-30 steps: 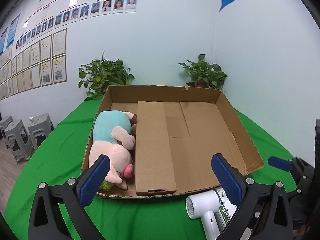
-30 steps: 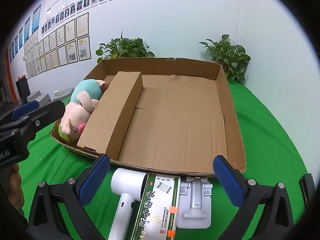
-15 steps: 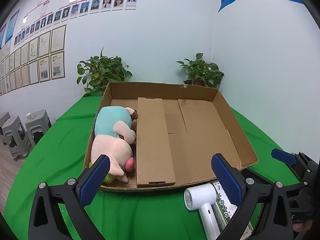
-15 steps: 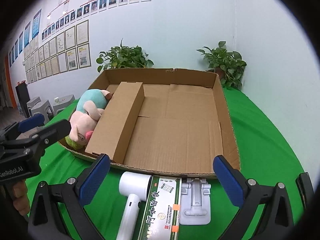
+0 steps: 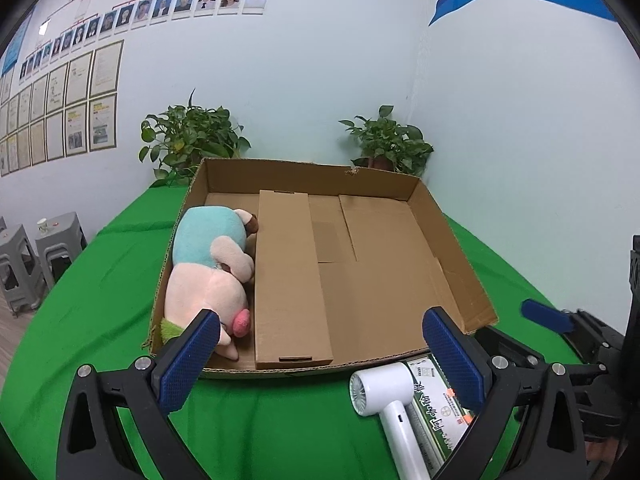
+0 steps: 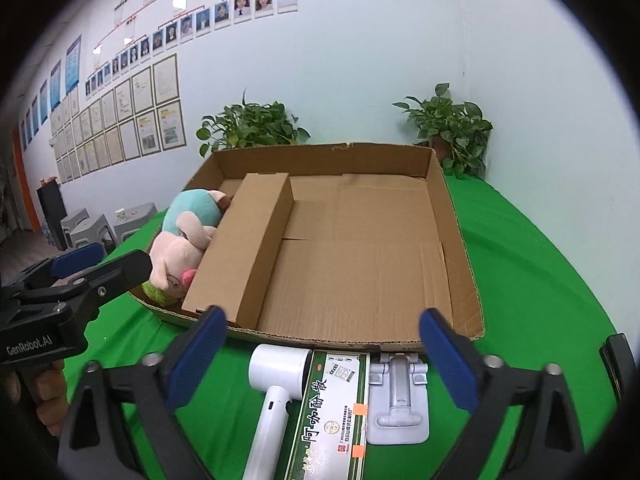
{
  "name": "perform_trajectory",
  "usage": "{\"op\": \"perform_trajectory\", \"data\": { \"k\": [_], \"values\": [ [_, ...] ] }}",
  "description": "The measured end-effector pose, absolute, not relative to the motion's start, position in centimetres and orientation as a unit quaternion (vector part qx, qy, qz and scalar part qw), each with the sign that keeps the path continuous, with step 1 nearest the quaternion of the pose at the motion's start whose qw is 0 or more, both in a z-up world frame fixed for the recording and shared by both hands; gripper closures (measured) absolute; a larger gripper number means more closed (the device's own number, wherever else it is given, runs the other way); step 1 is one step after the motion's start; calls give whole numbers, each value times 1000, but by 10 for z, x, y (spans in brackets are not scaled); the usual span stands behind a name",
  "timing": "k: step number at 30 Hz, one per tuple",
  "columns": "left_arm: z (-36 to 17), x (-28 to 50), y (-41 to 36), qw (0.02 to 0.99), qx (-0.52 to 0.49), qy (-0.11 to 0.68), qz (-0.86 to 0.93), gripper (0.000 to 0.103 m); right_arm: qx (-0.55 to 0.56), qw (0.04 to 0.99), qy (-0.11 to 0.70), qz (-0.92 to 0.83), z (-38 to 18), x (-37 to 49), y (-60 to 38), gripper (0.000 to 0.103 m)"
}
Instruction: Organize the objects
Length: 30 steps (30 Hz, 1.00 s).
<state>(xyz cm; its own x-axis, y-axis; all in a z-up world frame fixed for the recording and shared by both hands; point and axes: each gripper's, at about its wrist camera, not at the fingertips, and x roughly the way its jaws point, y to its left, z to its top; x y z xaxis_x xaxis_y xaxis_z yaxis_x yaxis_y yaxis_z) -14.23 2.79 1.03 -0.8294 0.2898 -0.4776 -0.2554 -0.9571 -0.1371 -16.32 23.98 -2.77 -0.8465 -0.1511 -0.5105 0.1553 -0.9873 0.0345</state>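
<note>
A shallow cardboard tray (image 5: 304, 176) (image 6: 460, 240) lies on the green table. In its left part lie a pink and teal plush pig (image 5: 208, 268) (image 6: 180, 240) and a long brown carton (image 5: 290, 280) (image 6: 244, 248). In front of the tray lie a white hair dryer (image 6: 276, 392) (image 5: 388, 400), a green medicine box (image 6: 336, 416) (image 5: 436, 404) and a grey phone stand (image 6: 398, 396). My left gripper (image 5: 320, 356) is open and empty before the tray. My right gripper (image 6: 320, 356) is open and empty above the three items.
Two potted plants (image 5: 192, 140) (image 5: 390, 144) stand behind the tray against the wall. Grey stools (image 5: 24, 260) stand on the floor at the left. The green table (image 5: 100, 280) curves off at left and right. The left gripper shows in the right wrist view (image 6: 80, 276).
Both grippers have drawn back a little from the tray, so it looks slightly farther. Both stay open and nothing on the table has moved.
</note>
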Motion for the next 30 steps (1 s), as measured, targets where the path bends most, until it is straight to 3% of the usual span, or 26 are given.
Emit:
{"op": "perform_trajectory", "data": {
  "k": [2,5,6,7,8,9,12,14,15,27,30],
  "values": [
    [10,-145,28,139,-265,-38,953,1,266,83,6,-960,-28,-164,241,31],
    [12,-143,25,140,-260,-42,955,6,269,86,0,-959,-28,-165,244,30],
    [13,-144,25,141,-256,-40,955,11,271,87,0,-959,-29,-167,245,19],
    [14,-144,25,147,-255,-37,955,23,273,88,0,-958,-30,-168,245,10],
    [14,-145,26,156,-257,-35,953,33,278,90,-1,-956,-32,-170,246,7],
    [13,-146,26,167,-261,-36,950,34,281,92,-4,-955,-34,-171,247,1],
    [10,-149,27,193,-267,-52,943,24,297,110,-16,-949,-43,-175,249,1],
    [4,-149,30,206,-274,-51,938,2,305,122,-18,-944,-50,-174,250,1],
    [1,-148,32,216,-275,-53,935,1,309,128,-19,-942,-53,-174,250,1],
    [-82,-181,48,392,-441,-177,788,2,357,262,17,-896,-108,-133,210,1],
    [-105,-192,54,416,-463,-210,754,10,377,241,24,-894,-118,-137,203,2]
  ]
}}
